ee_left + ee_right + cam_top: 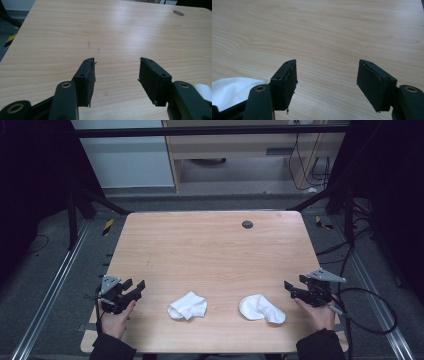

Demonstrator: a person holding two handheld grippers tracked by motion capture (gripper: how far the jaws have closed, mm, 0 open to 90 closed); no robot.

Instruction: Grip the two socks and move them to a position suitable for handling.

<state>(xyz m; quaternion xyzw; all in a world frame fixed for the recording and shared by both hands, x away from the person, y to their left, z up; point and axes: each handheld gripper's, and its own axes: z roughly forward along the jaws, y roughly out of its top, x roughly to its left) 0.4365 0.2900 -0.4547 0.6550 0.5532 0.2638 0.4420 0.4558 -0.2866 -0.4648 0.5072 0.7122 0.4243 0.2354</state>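
both grippers rest at the near corners of the table (210,245), each held in a hand, and both stand with their jaws spread wide and nothing between them. left gripper (134,289) sits at the near left edge, its black jaws aimed toward the right and slightly away from the person; in the left gripper view (117,72) the pads look flat, matte and ribbed, with bare wood showing in the gap. right gripper (291,289) sits at the near right edge with a grey three-cornered plate on top and a cable trailing off behind it; its jaws aim left, toward the middle of the table, and in the right gripper view (327,82) the same blocky black pads frame bare wood.

two white socks lie between them near the front edge, well apart from each other. left sock (187,306) is a soft, crumpled bundle, folded over itself, roughly as wide as long, so its long axis is hard to tell. right sock (261,308) is smoother and more rounded, with its long axis running from upper left to lower right. it lies near the right gripper without touching it.

the tabletop is pale wood-grain laminate, smooth, with rounded corners and a small dark round cap (247,224) near the far edge.
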